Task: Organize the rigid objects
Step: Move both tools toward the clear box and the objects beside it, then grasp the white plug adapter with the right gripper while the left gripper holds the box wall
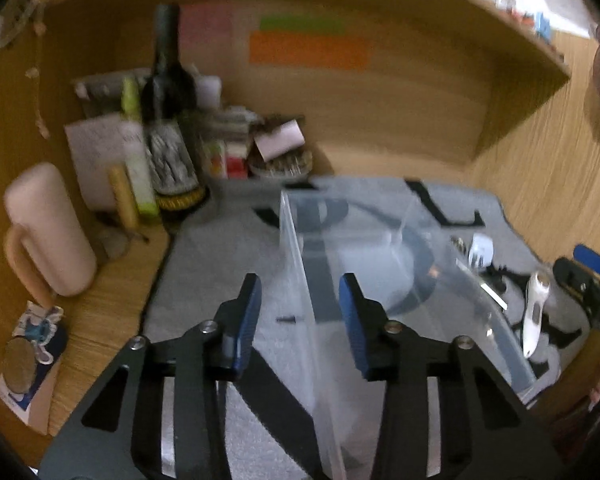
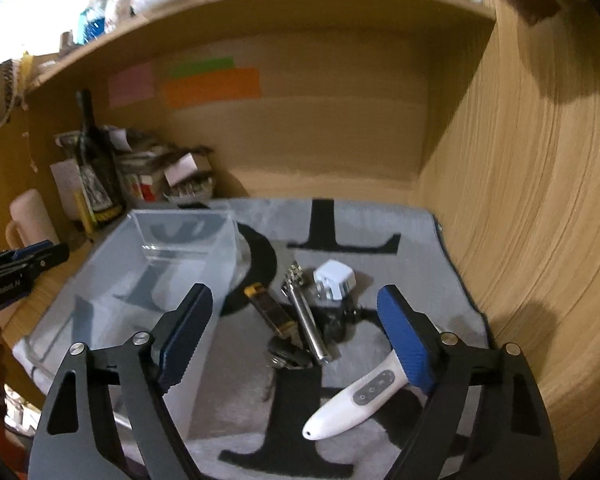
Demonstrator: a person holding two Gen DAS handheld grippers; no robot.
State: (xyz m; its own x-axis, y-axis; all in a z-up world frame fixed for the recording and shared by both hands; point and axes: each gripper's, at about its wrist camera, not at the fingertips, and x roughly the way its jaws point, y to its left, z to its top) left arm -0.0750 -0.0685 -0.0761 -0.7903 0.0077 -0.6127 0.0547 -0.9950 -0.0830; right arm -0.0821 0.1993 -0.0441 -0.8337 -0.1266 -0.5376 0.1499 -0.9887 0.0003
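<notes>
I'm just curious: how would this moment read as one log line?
left gripper: open, straddling clear box wall | right gripper: open above white remote

Both wrist views angled down, close, sharing clear bin (image 1: 380,240).

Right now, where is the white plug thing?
In the right wrist view, the white plug lies on the grey mat, right of the clear box, beside the metal tool.
</notes>
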